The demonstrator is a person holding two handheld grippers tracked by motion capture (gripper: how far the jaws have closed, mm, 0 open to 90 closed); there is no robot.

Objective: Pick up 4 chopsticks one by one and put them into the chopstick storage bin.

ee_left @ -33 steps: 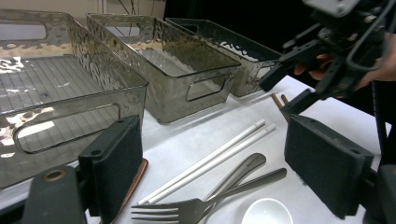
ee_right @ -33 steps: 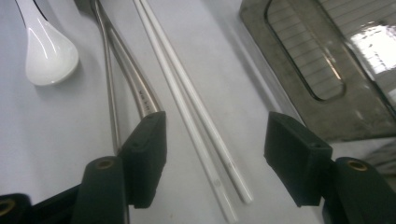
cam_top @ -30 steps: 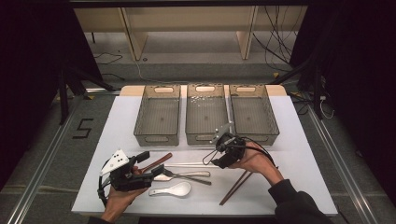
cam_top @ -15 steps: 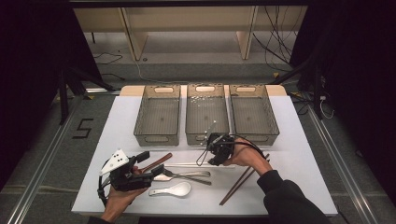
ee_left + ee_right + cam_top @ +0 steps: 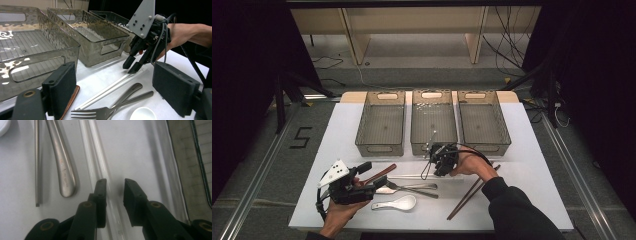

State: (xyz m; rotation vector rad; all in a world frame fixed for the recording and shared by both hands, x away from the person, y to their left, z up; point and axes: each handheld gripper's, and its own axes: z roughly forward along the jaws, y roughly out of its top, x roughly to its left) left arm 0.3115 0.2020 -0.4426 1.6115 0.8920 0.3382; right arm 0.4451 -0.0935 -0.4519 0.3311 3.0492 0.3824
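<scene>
Since a second ago the right gripper point(image 5: 114, 185) has moved left and down, its jaws closing to a narrow gap astride the clear chopsticks point(image 5: 96, 152), whose long axis runs straight ahead between them, not yet pinched.

A white table point(image 5: 532, 165) fills the lower centre. Beyond it, at the upper centre, stands a pale wooden shelf point(image 5: 412, 20). Grey floor point(image 5: 262, 145) at left bears a "5"; darkness fills both upper corners.

Glowing brightly on the white table point(image 5: 532, 150) under overhead light, fading into darkness around the frame edges; blurring slightly close up.
</scene>
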